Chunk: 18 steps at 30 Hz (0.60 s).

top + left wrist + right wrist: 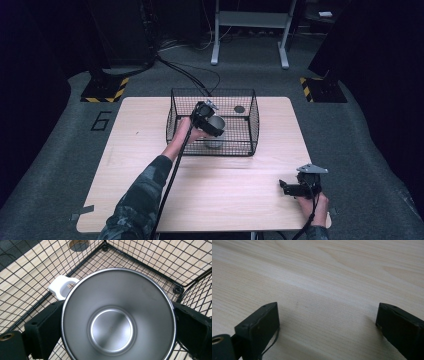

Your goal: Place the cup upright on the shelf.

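A stainless steel mug [117,317] with a white handle [62,286] sat upright inside a black wire basket [252,125], its open mouth facing up so that the brushed round bottom showed in the left gripper view. The handle stuck out from the rim toward the upper left of that view. In the high view the mug [215,131] stood toward the near side of the basket, roughly in the middle of its width.

The left tool [117,322] was pinching the mug, one black jaw pressed against each side of the wall just below the rim. In the high view the left tool [212,128] reached down over the near left wall of the basket, held by the person's left hand [191,131], with a camouflage sleeve [142,195] running back toward the bottom edge and a black cable [172,180] trailing beside it.

A small dark round disc [239,109] lay on the basket floor near the far wall, well apart from the mug.

The basket rested on the far half of a pale wooden surface [150,150]. At the near right corner of that surface the right tool [289,188] lay low over the bare wood, held by the right hand [314,204]. Its jaws were spread wide with nothing between them, as the right gripper view showed.
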Available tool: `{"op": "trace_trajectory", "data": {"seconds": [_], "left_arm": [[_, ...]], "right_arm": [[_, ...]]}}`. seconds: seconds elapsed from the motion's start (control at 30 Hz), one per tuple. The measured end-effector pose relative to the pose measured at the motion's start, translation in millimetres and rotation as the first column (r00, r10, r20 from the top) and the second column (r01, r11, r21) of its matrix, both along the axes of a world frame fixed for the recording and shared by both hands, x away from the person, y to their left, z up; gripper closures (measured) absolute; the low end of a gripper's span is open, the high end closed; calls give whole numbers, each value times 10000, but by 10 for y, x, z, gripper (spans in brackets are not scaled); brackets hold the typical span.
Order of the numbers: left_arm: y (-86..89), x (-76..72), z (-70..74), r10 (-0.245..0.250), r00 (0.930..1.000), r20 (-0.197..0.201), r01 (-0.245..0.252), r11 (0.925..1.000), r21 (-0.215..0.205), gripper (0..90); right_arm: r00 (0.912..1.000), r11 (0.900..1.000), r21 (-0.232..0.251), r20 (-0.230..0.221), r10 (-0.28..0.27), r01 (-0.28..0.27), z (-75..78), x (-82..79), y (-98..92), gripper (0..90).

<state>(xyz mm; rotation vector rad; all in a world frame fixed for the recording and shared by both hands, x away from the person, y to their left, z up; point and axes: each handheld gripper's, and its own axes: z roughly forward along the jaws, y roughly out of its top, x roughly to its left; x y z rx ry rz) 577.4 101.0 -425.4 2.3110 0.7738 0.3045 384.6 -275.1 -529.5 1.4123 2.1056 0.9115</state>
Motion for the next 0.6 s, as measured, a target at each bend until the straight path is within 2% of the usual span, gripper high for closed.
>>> {"op": "trace_trajectory", "data": {"seconds": [0.1,0.13,0.17,0.2,0.23,0.3,0.4,0.6], "left_arm": [[16,-5,-1,22,10000,-5,-22,9999,-125,50],[25,-16,11,88,10000,-31,-89,9991,-412,34],[25,-16,11,88,10000,-31,-89,9991,-412,17],[31,-23,33,62,10000,25,-61,9989,-474,17],[36,-42,72,112,9999,113,-104,9975,-705,2],[39,-54,98,117,9997,193,-102,9971,-759,2],[72,-109,214,136,9993,342,-98,9939,-1098,1],[145,-226,383,50,9981,617,34,9908,-1351,1]], "right_arm": [[10000,10000,0,1,0,0,0,0,0,46],[10000,10000,-1,-2,-1,1,0,0,0,46],[10000,10000,-1,-2,-1,1,0,0,0,46],[10000,10000,1,0,1,-1,0,0,0,46],[10000,10000,14,1,-14,14,0,0,1,46],[10000,10000,1,-2,3,-3,0,0,0,46],[10000,10000,3,-1,-3,3,0,0,0,46],[10000,10000,2,-2,-2,2,0,0,0,46]]}}
